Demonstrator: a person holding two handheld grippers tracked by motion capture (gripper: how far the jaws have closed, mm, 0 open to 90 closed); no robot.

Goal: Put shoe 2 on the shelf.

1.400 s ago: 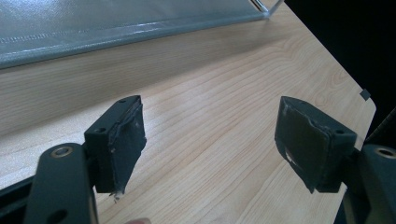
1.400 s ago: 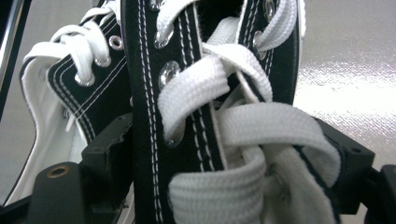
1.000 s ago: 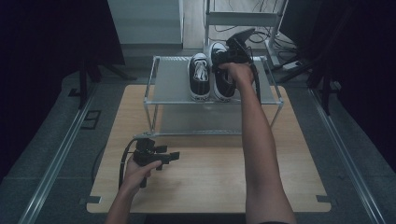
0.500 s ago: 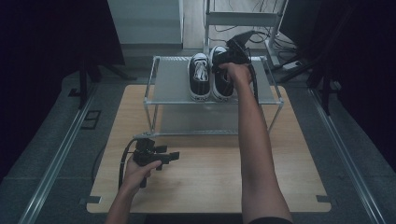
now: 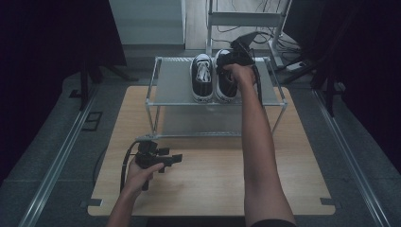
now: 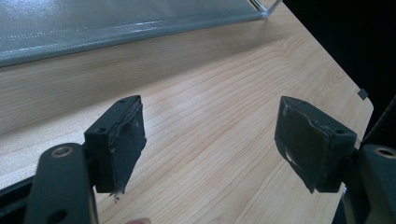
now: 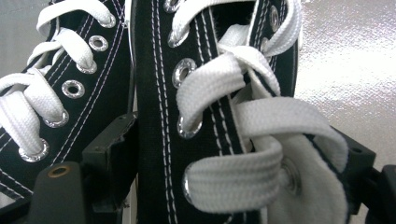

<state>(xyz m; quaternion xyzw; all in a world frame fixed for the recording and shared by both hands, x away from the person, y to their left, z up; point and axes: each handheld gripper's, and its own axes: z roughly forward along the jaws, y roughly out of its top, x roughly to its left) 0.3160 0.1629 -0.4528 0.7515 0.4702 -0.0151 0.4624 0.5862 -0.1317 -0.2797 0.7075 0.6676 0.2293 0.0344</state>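
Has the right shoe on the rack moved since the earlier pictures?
No. The right shoe lies in the same spot on the rack, beside the left shoe, with the right gripper around it.

This looked like a lab or test studio. Black curtains (image 5: 56,42) hung around a lone wooden desk (image 5: 293,161), floor rails (image 5: 52,170) ran alongside, and loose cables (image 5: 265,23) trailed behind.

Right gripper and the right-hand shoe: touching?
Touching. In the right gripper view the right gripper straddles the right-hand shoe, its jaws against both sides.
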